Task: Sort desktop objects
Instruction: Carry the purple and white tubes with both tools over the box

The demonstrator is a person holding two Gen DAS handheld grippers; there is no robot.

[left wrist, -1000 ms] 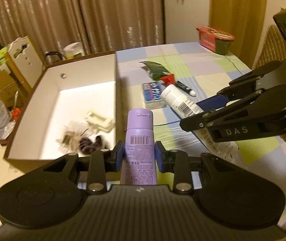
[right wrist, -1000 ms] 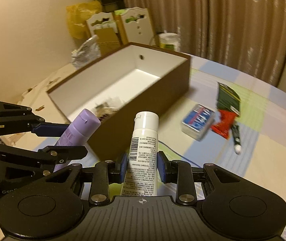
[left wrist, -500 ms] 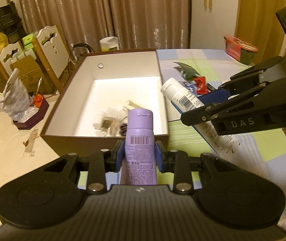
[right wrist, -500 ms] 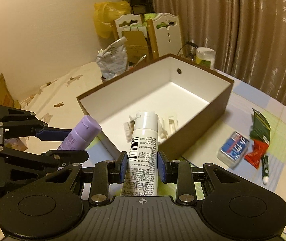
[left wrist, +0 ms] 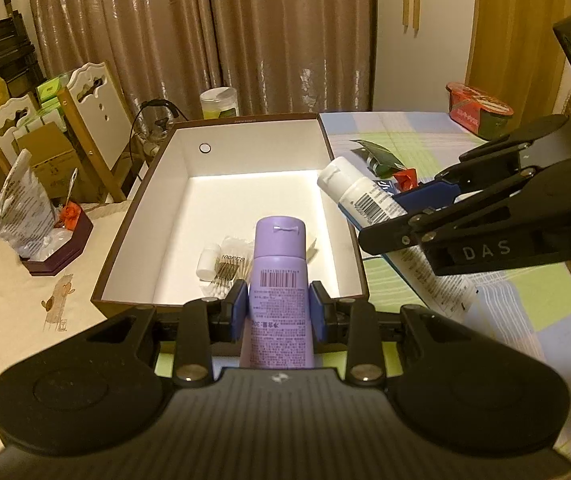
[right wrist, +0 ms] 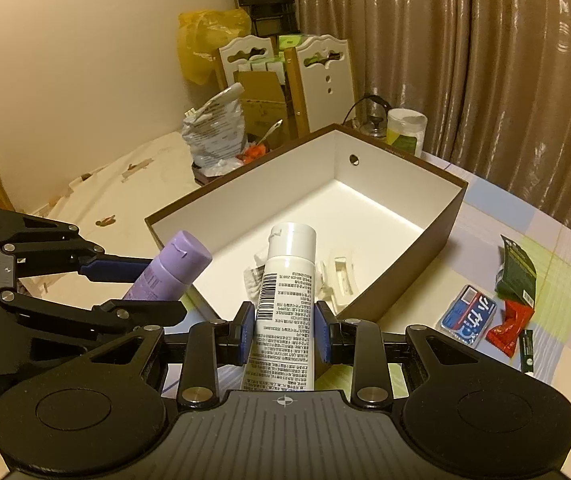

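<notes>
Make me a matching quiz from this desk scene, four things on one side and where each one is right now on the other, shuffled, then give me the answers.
Things:
1. purple tube
2. white tube
3. cotton swab pack
4. blue tissue pack

Places:
A. on the table, outside the box
B. held in the left gripper
C. lying inside the box
D. held in the right gripper

Pairs: 1-B, 2-D, 3-C, 4-A
</notes>
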